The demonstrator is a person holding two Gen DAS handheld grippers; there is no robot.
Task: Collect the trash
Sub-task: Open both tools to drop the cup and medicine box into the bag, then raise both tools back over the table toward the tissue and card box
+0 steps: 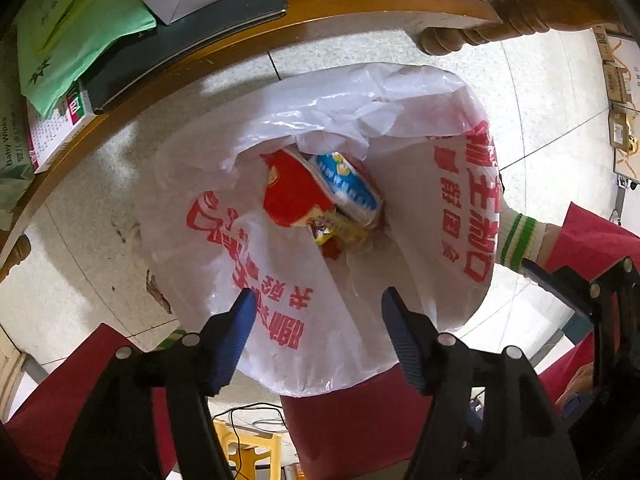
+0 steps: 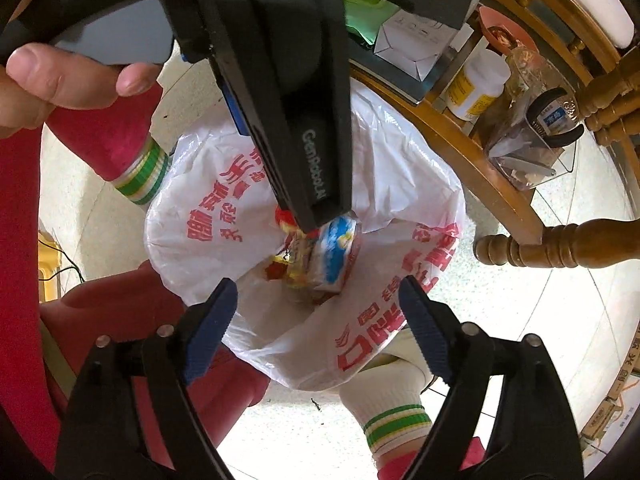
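A: Where's the trash?

B: Crumpled wrappers [image 1: 320, 196], red, blue and yellow, lie at the bottom of the white plastic bag [image 1: 280, 280] with red print, straight beyond both sets of fingers.

A: And the left gripper [image 1: 316, 304]?

B: Fingers released, spread over the bag's mouth, nothing between them.

A: The right gripper [image 2: 316, 292]?

B: Also released, empty, above the same opening.

A: Around that?

B: Past the bag, a wooden table [image 1: 248, 44] edge carrying a green packet [image 1: 80, 28] and a white box [image 2: 412, 48].

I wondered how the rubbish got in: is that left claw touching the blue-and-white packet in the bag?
Cannot tell. In the right wrist view the left gripper overlaps the blue-and-white packet, hiding any gap; the left wrist view shows nothing between its open fingers.
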